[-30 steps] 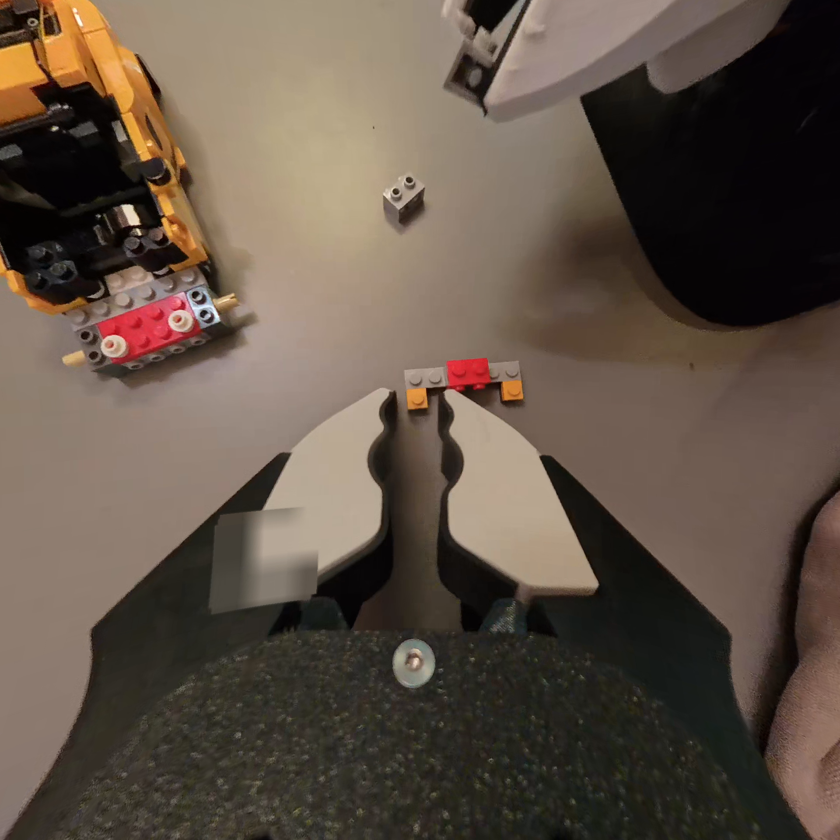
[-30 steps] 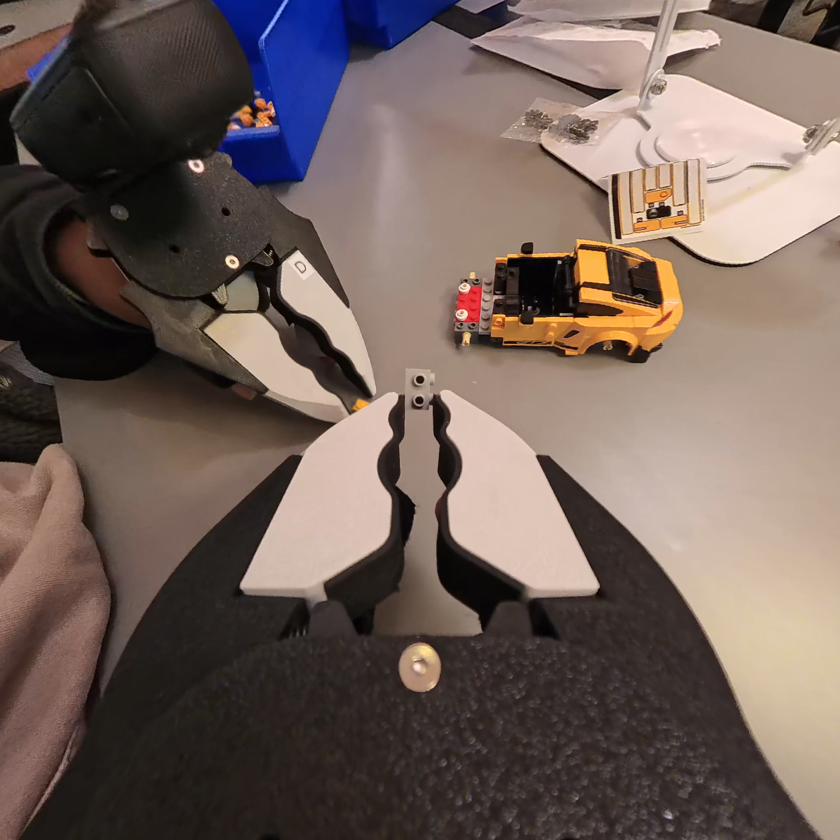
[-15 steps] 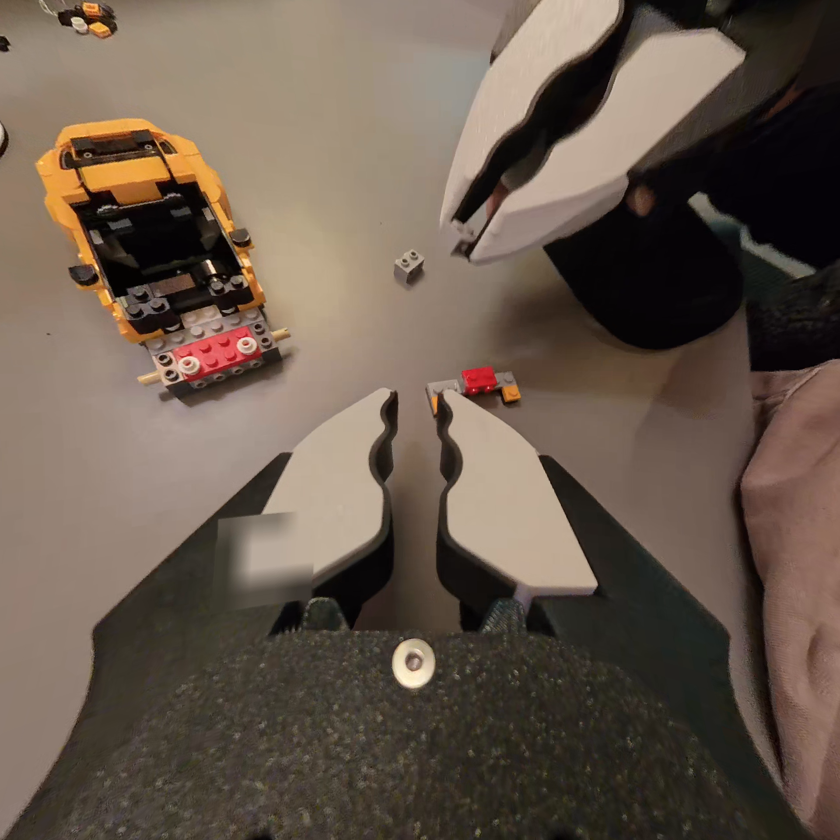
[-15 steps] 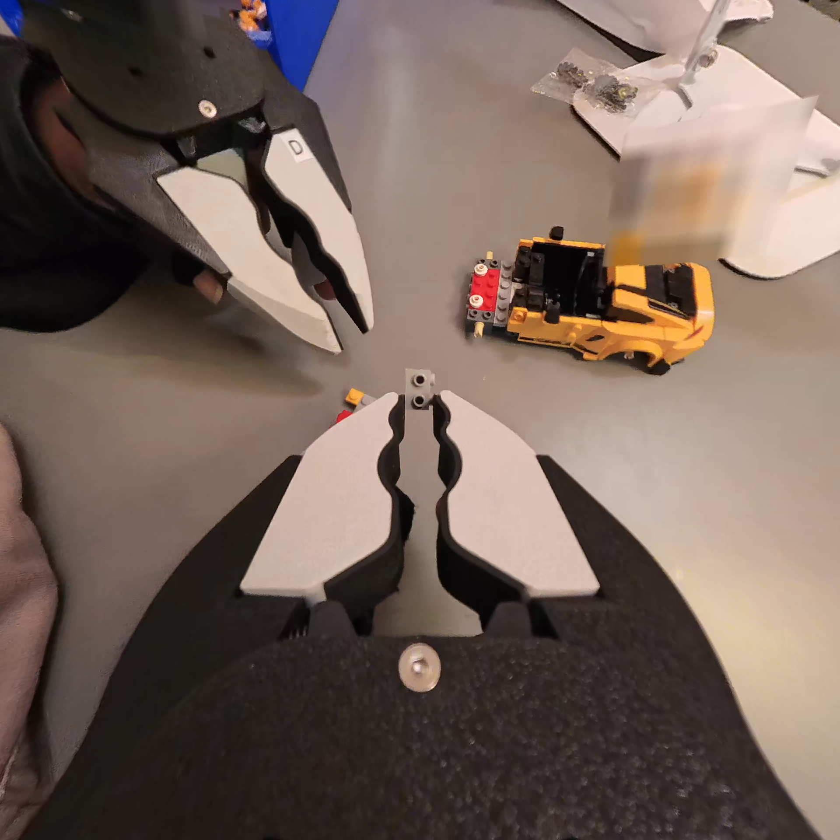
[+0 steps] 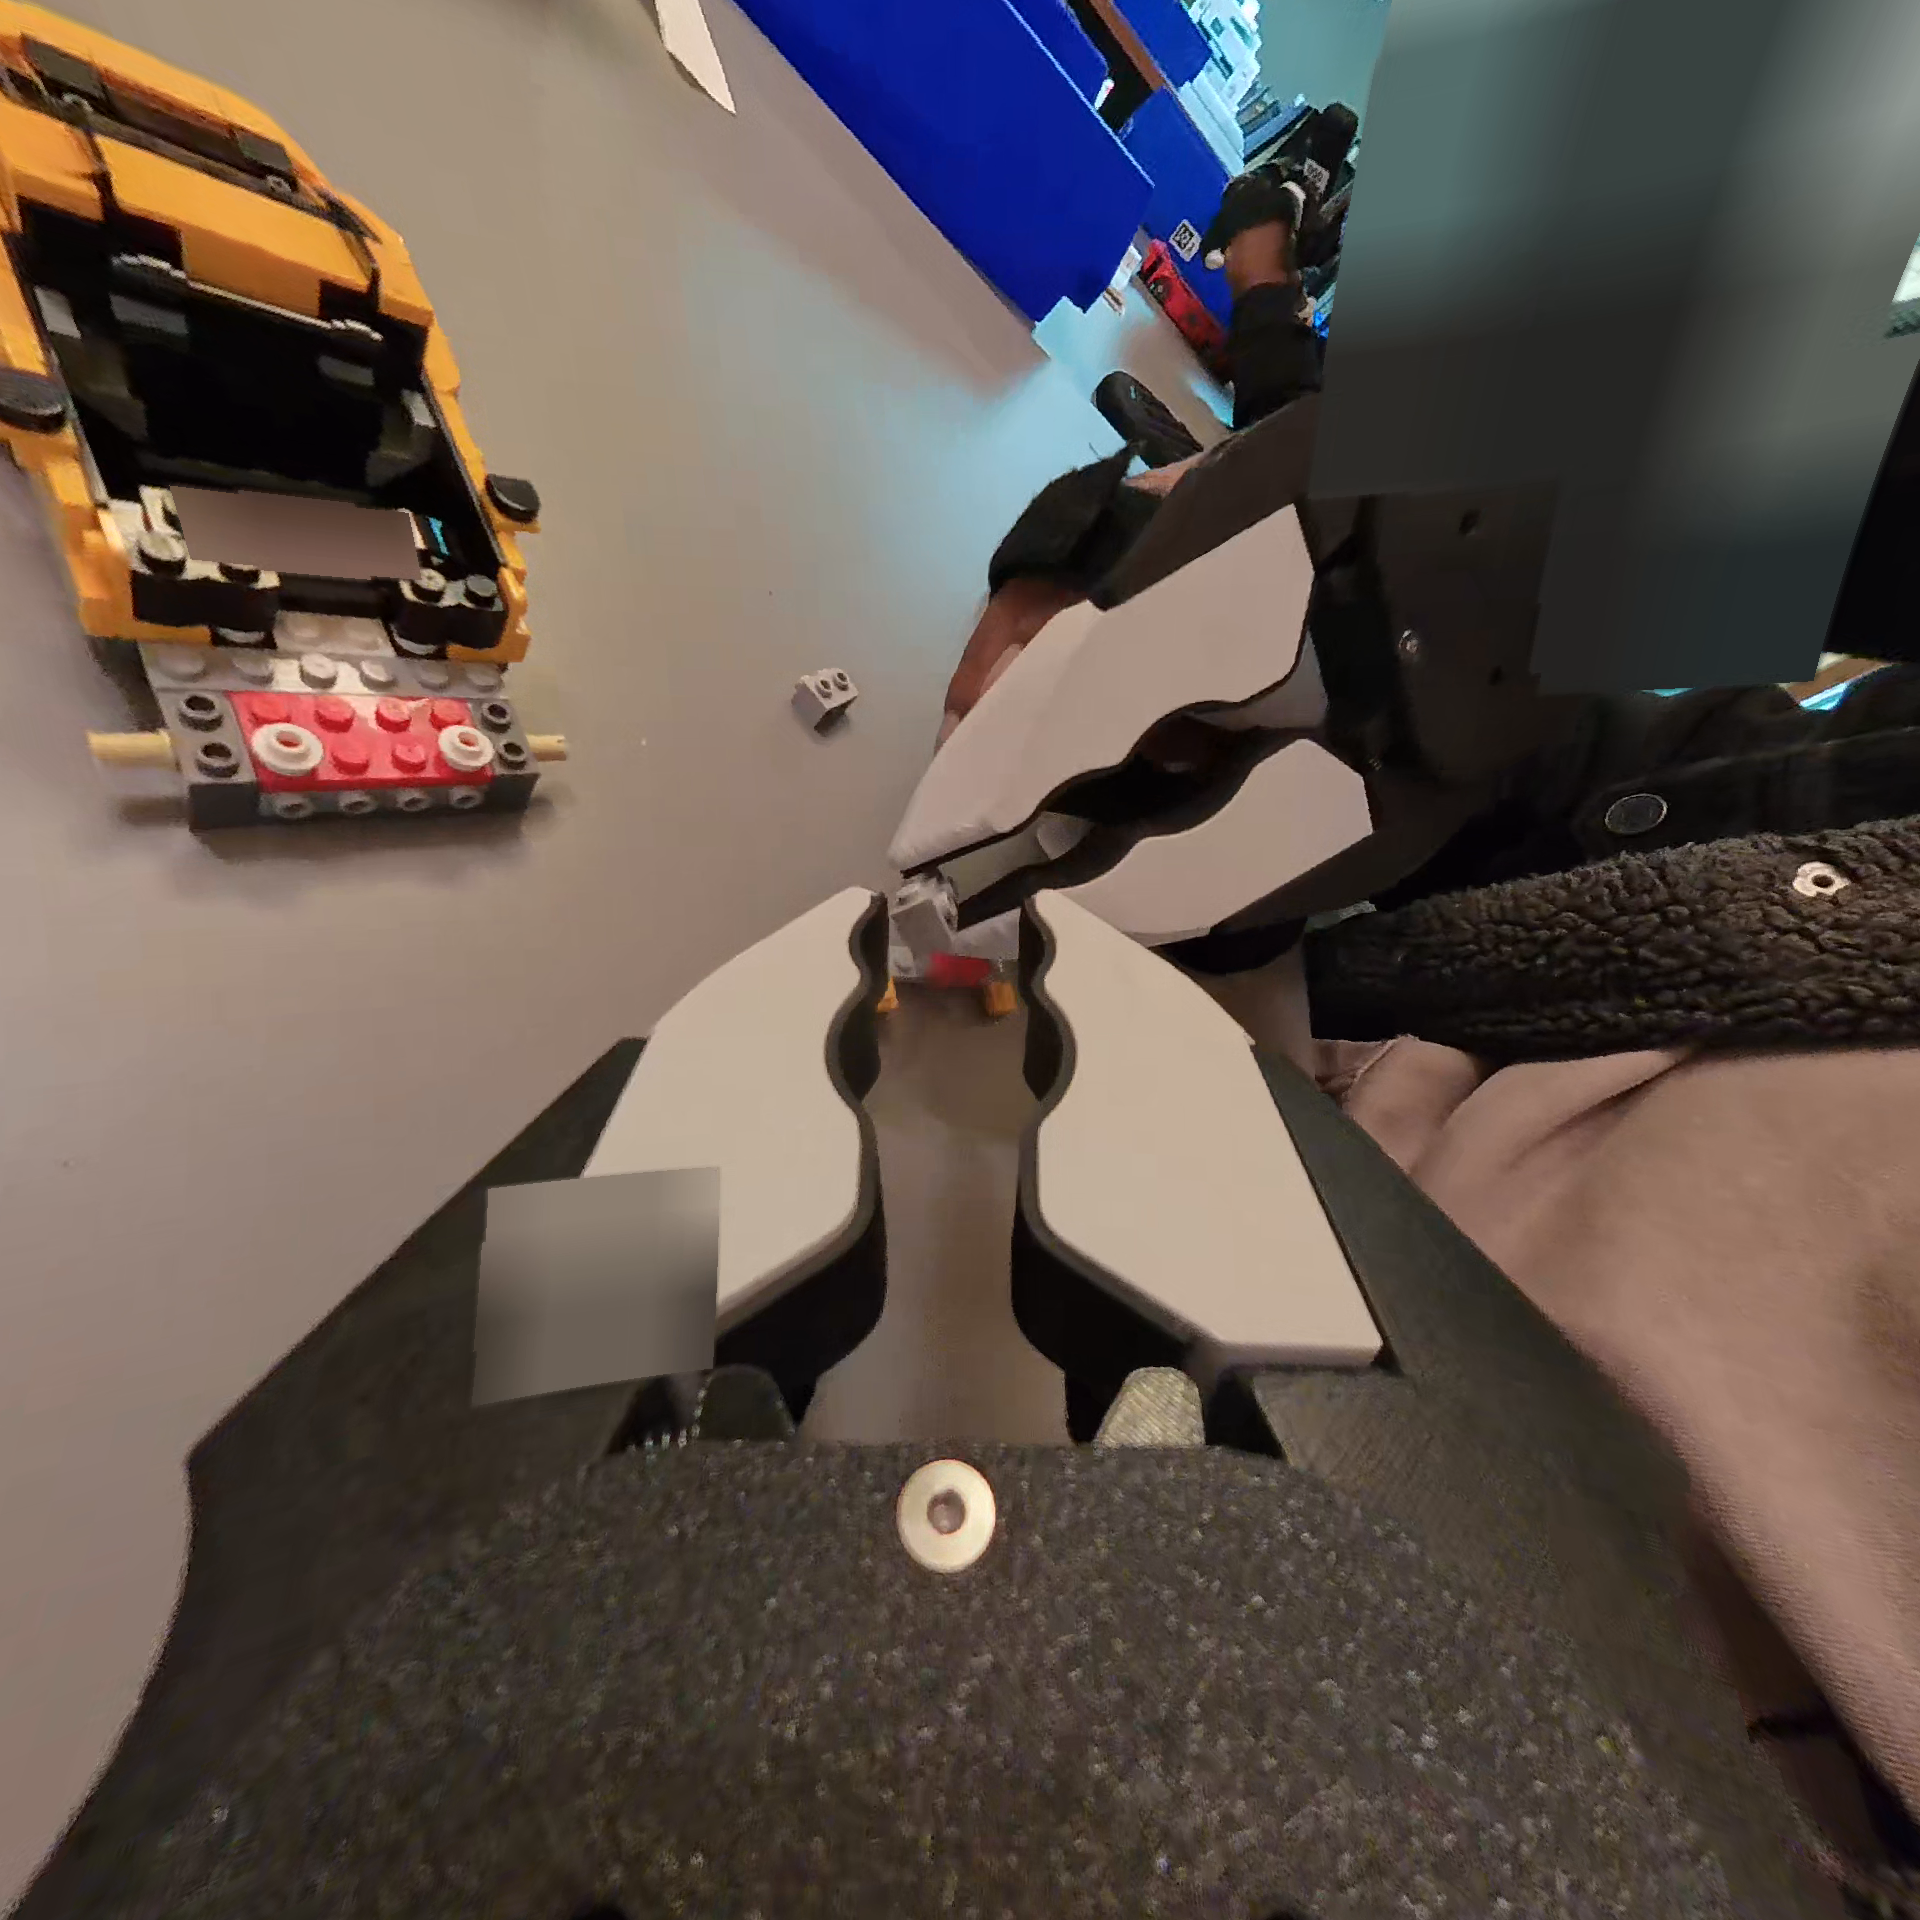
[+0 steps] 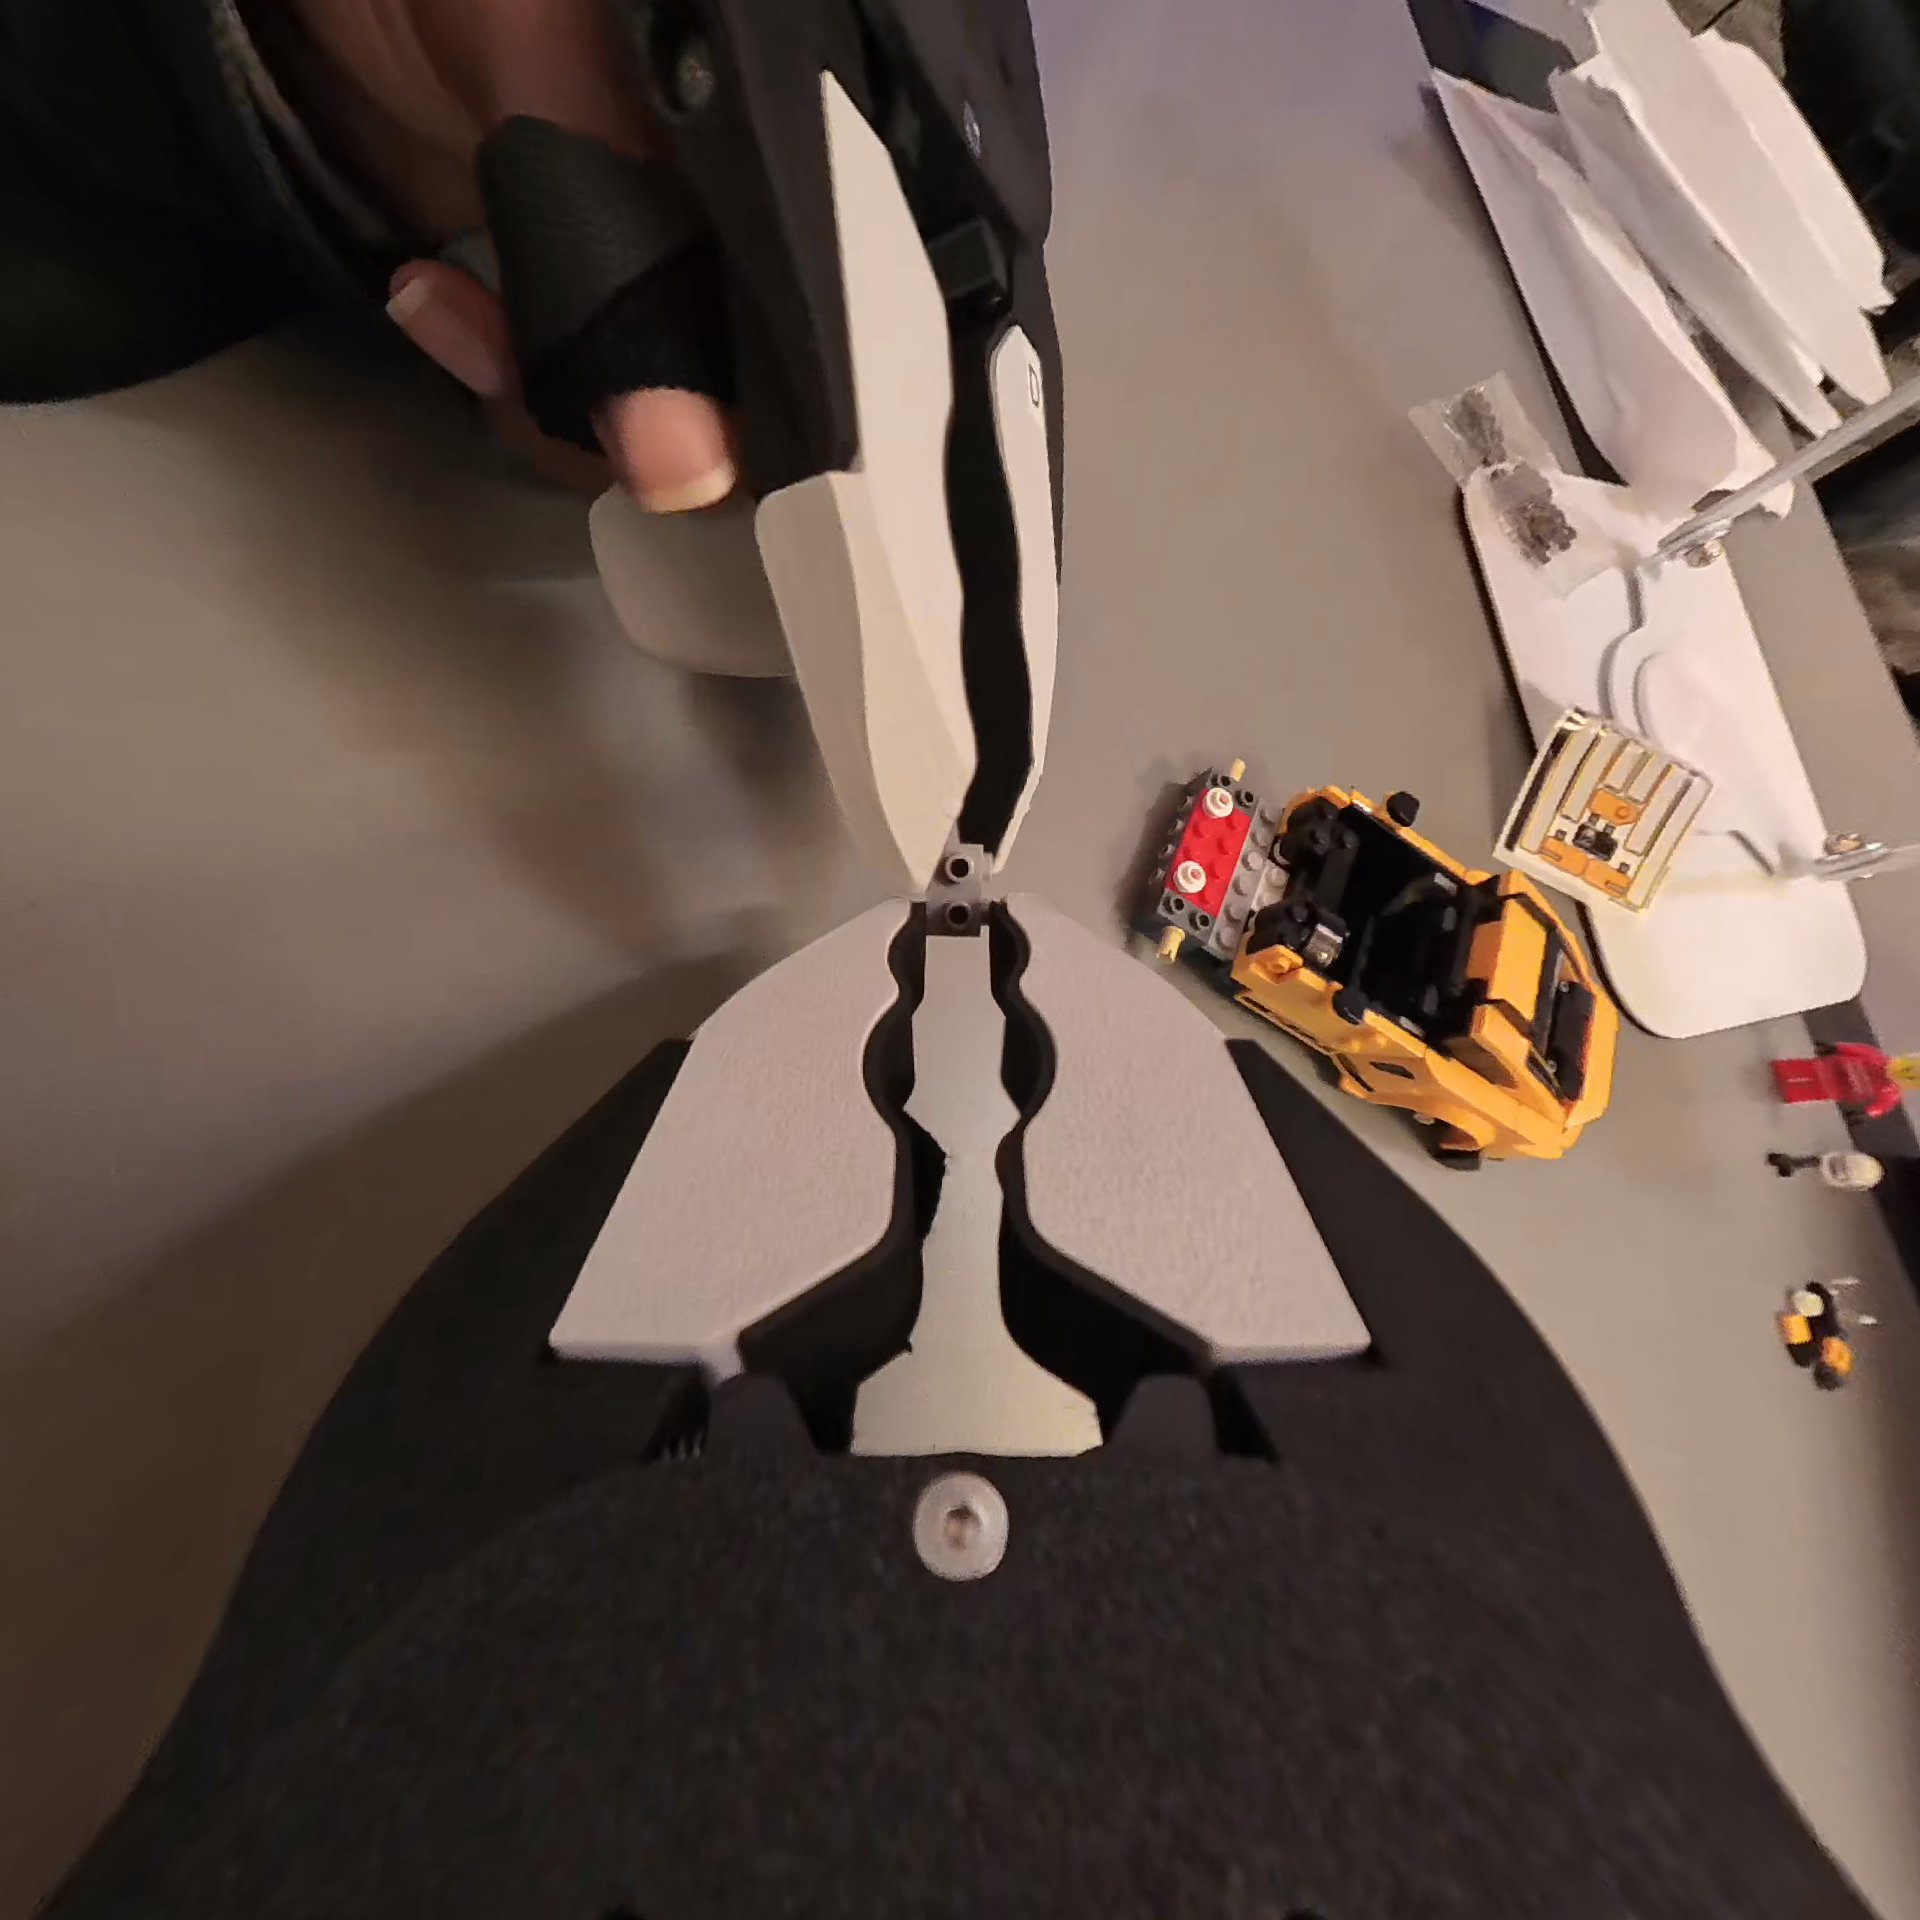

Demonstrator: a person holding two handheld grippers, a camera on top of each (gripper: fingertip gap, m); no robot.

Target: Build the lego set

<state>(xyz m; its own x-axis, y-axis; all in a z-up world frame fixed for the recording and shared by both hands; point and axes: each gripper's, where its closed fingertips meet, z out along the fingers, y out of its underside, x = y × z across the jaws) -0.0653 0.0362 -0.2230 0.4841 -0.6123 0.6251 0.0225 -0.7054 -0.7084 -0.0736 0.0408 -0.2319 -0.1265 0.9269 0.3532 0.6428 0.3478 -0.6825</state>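
Both grippers have closed in on each other since a moment ago, when they hung apart above the table [image 5: 675, 416]; their tips now meet at one spot off the studded red-and-grey end of the yellow car [image 5: 208, 197]. The left gripper [image 5: 948, 904] has spread its fingers somewhat wider than before and now clasps the small red-and-grey assembly [image 5: 951, 968], whose orange end pieces touch the inner faces of both fingers. The right gripper [image 6: 958, 906] is clenched on a small grey piece [image 6: 956, 914], just as it was earlier, and that piece sits right against the top of the assembly; whether the two are already joined cannot be told. A loose grey brick [image 5: 826, 694] lies on the table between the car's studded end and the meeting grippers, touching neither. Beyond the car's far side, in the right wrist view, a striped sticker card [image 6: 1600, 821] leans on a white stand base [image 6: 1714, 883], and a red minifigure [image 6: 1839, 1075] lies near the car's yellow end. Blue bins [image 5: 935, 125] stand well away from the car, at the table's far side.
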